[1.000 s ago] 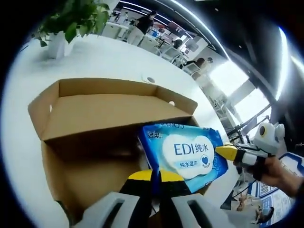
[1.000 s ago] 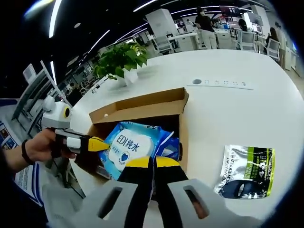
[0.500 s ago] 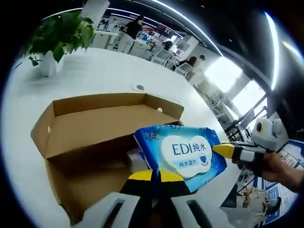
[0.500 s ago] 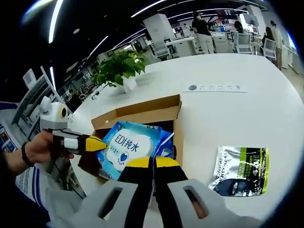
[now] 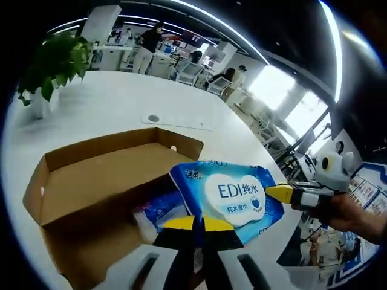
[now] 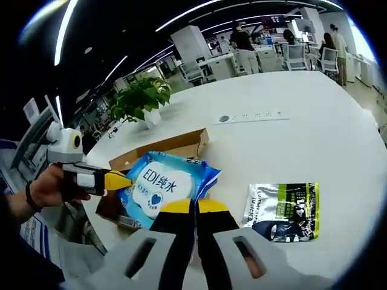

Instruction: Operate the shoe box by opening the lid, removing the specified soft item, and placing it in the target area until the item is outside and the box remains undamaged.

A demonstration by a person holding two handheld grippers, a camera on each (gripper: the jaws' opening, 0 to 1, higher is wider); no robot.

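— Wipes pack [image 5: 233,196], how many in the left gripper view?
— One, blue, gripped at its near edge by the left claw [image 5: 198,225], above one open cardboard box [image 5: 103,181]. The right claw [image 5: 279,193] touches the pack's far side. One potted plant [image 5: 54,63] stands well beyond on the white surface [image 5: 121,109], an office with people behind.

— And the right gripper view?
— One wipes pack [image 6: 163,184], pinched by the clenched right claw [image 6: 195,208], with the left claw [image 6: 118,179] at its other edge. One box [image 6: 175,148] behind it, one silver-green pouch [image 6: 284,211] just beside, one plant [image 6: 142,96] farther. The surface [image 6: 314,139] lies open beyond the pouch.
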